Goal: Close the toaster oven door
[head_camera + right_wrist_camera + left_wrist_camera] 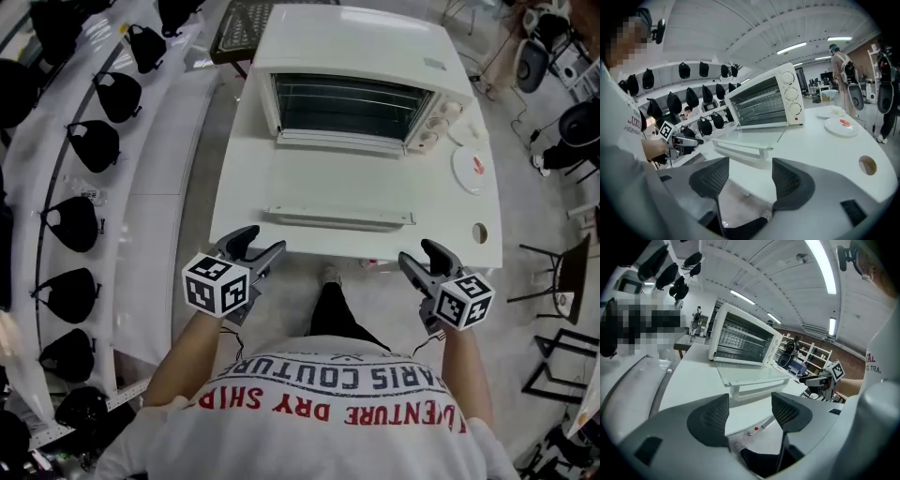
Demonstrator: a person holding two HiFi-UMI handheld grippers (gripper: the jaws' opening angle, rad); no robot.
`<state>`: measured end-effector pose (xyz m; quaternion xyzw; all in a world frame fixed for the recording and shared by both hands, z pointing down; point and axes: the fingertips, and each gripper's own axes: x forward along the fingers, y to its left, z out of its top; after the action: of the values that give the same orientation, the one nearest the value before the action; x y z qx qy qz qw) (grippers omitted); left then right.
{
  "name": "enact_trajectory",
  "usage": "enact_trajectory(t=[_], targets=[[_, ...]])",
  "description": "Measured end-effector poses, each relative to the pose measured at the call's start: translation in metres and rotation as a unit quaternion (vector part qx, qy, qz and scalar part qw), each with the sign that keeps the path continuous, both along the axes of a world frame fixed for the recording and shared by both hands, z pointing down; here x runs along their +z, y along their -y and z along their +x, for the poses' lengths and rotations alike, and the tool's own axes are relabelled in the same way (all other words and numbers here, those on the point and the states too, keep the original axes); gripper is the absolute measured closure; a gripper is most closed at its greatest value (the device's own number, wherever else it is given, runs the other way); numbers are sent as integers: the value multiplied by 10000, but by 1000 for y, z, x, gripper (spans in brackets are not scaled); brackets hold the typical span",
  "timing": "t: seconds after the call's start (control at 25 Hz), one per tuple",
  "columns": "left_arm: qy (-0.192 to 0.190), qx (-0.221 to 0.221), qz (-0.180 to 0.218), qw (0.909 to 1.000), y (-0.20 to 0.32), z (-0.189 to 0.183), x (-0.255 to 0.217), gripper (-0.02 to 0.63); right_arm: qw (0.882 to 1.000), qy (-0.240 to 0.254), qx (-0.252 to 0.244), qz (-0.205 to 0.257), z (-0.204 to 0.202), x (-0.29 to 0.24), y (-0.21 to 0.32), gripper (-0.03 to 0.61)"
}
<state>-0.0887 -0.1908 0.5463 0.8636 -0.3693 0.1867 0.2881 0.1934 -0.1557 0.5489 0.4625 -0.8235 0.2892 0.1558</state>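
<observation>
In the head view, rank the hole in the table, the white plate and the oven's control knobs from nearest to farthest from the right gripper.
1. Hole: just ahead of the right gripper, near the right edge of the table.
2. White plate: farther along that right edge, beside the toaster oven.
3. Control knobs: on the oven's right front, farthest back.

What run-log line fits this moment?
toaster oven door: open, lying flat | left gripper: jaws apart, empty | right gripper: jaws apart, empty | neither touches door

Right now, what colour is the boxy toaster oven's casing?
White: the boxy toaster oven, best in the head view.
</observation>
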Motion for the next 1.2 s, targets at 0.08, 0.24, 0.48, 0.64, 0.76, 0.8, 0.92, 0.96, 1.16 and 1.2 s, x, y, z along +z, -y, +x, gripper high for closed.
enact_trajectory(t=[0.08, 0.24, 0.48, 0.64, 0.76, 0.8, 0.92, 0.96, 1.16, 1.2], targets=[[141, -70, -39, 9999, 9, -4, 13, 321, 9998, -188, -82, -46, 0, 12, 9, 302], [297, -116, -169, 9993, 24, -5, 34, 318, 9993, -256, -107, -245, -3, 30, 26, 295], [538, -283, -255, 9978, 42, -1, 47, 321, 9989, -190, -54, -418, -15, 43, 43, 295], [559, -420, -352, 9969, 50, 0, 50, 354, 9987, -176, -186, -447, -27, 47, 51, 295], [528, -408, -355, 9971, 52, 4, 50, 368, 9987, -172, -207, -443, -31, 47, 56, 304], [505, -407, -345, 9973, 53, 6, 50, 381, 9988, -173, -157, -435, -30, 47, 58, 312], [415, -437, -306, 9977, 56, 8, 49, 432, 9990, -179, 93, -389, -23, 46, 62, 373], [392, -441, -290, 9978, 56, 9, 48, 450, 9990, -186, 168, -368, -20, 46, 63, 395], [406, -362, -256, 9982, 55, 13, 48, 493, 9987, -139, 304, -385, -16, 48, 63, 436], [407, -359, -261, 9982, 55, 13, 48, 494, 9986, -137, 318, -394, -15, 48, 63, 439]])
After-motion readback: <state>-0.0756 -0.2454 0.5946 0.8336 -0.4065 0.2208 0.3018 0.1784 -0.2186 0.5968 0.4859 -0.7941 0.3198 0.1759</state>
